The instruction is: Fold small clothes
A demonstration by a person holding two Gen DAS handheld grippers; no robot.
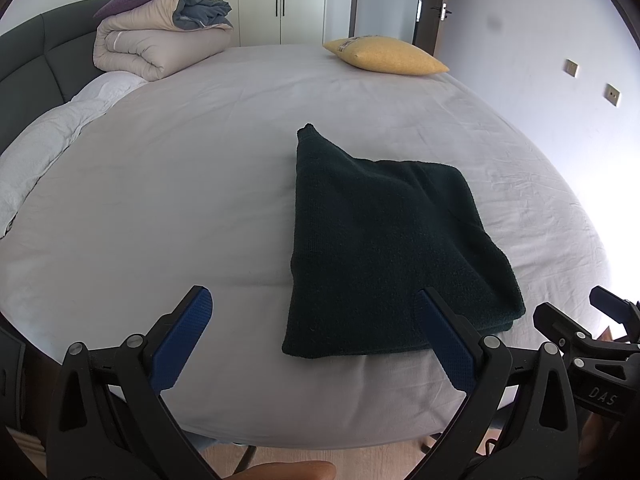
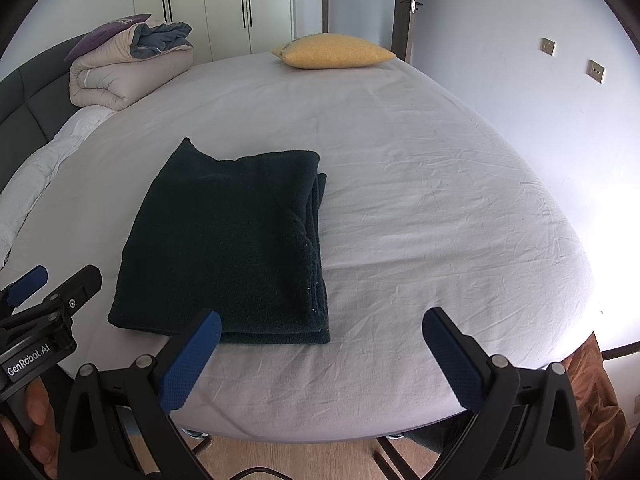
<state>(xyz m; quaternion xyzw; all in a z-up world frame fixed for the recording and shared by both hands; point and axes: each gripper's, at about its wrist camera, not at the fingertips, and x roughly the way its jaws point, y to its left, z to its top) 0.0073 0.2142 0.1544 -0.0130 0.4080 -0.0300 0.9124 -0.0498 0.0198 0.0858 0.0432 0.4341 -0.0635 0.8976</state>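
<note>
A dark green knitted garment (image 1: 384, 240) lies folded into a thick rectangle on the bed's pale sheet (image 1: 180, 200), near the front edge. One corner sticks out at its far left. My left gripper (image 1: 316, 304) is open and empty, above the bed's front edge with its right finger over the garment's near edge. My right gripper (image 2: 322, 328) is open and empty, at the garment's (image 2: 232, 240) near right corner. The right gripper also shows at the right edge of the left wrist view (image 1: 592, 312), and the left one at the left edge of the right wrist view (image 2: 52, 284).
A yellow pillow (image 1: 388, 56) lies at the far side of the bed. A rolled beige duvet (image 1: 156, 40) with a purple cushion sits by the dark headboard (image 1: 28, 76) at the left. White pillows (image 1: 44, 144) lie below it. A wall is at the right, wood floor below.
</note>
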